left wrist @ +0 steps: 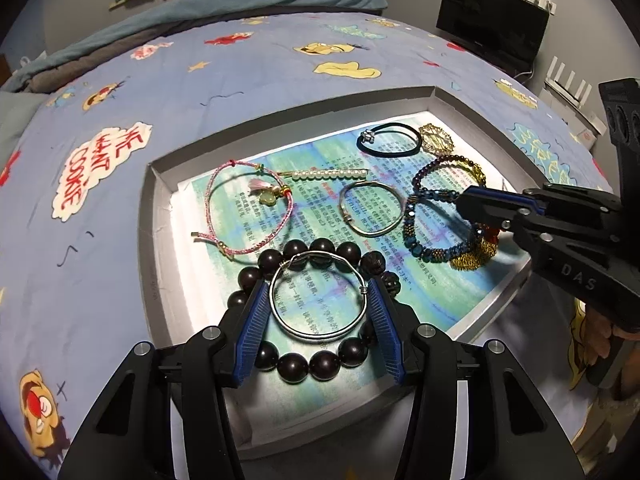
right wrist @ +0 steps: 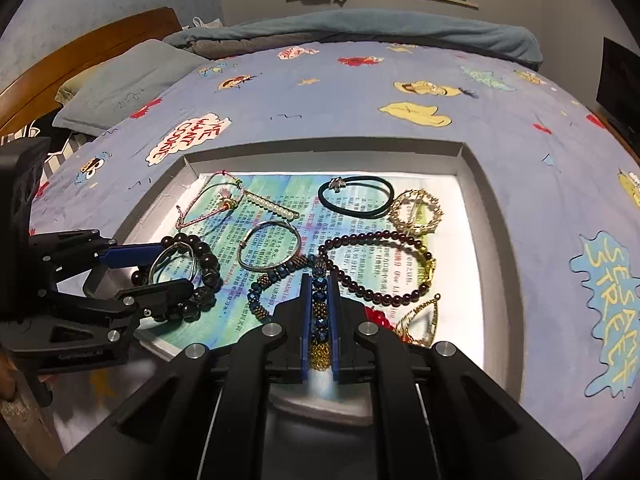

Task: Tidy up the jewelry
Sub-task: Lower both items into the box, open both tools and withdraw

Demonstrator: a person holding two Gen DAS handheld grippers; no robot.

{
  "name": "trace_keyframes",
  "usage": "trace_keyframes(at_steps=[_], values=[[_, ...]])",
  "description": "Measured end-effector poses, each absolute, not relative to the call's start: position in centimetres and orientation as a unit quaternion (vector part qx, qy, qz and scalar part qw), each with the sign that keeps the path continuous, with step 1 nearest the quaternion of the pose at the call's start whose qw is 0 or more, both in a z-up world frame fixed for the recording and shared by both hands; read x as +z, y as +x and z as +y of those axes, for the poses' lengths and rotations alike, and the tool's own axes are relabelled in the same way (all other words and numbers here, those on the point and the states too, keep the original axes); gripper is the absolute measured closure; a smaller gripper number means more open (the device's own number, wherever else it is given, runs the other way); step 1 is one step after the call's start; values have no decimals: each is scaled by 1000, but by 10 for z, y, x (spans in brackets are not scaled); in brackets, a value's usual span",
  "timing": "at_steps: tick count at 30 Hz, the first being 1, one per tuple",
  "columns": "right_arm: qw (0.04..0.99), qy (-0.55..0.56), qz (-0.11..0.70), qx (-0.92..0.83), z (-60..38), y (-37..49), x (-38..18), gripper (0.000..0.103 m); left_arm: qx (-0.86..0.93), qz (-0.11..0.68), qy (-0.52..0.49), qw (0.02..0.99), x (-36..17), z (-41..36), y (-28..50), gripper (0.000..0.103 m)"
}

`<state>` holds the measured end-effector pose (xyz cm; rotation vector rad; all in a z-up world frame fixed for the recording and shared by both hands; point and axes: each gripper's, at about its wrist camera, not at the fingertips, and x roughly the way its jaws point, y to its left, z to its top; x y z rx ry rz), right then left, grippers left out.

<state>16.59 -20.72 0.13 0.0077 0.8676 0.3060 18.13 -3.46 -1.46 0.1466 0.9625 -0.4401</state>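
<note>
A shallow grey box (left wrist: pixel 154 216) lined with printed paper lies on the bed and holds several pieces of jewelry. My left gripper (left wrist: pixel 318 284) is shut on a thin silver wire bangle (left wrist: pixel 320 336), its blue pads against both sides, over a dark wooden bead bracelet (left wrist: pixel 316 364). At the box's right side my right gripper (right wrist: pixel 319 280) is shut on a blue and gold beaded bracelet (right wrist: pixel 256 292); its beads run up between the pads. In the right wrist view the left gripper (right wrist: pixel 174 266) is at the left with the bangle (right wrist: pixel 160 264).
Also in the box: a pink cord bracelet (left wrist: pixel 248 208), a pearl clip (left wrist: pixel 330 174), a second silver bangle (left wrist: pixel 372 208), a black hair tie (left wrist: pixel 390 140), a gold wreath piece (right wrist: pixel 416 210), a garnet bead bracelet (right wrist: pixel 376 268). A patterned blue sheet (left wrist: pixel 240 80) surrounds it.
</note>
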Motion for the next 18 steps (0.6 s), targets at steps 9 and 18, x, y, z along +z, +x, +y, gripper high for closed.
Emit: trace_keyframes(at_steps=[9,18], values=[[896,13,420,142,-209,176,0,96,-212,466,74,856,-17,-38,188,51],[906,1,399,140,-211,162,13,66,-203,453,83,864,-9,-36,176,49]])
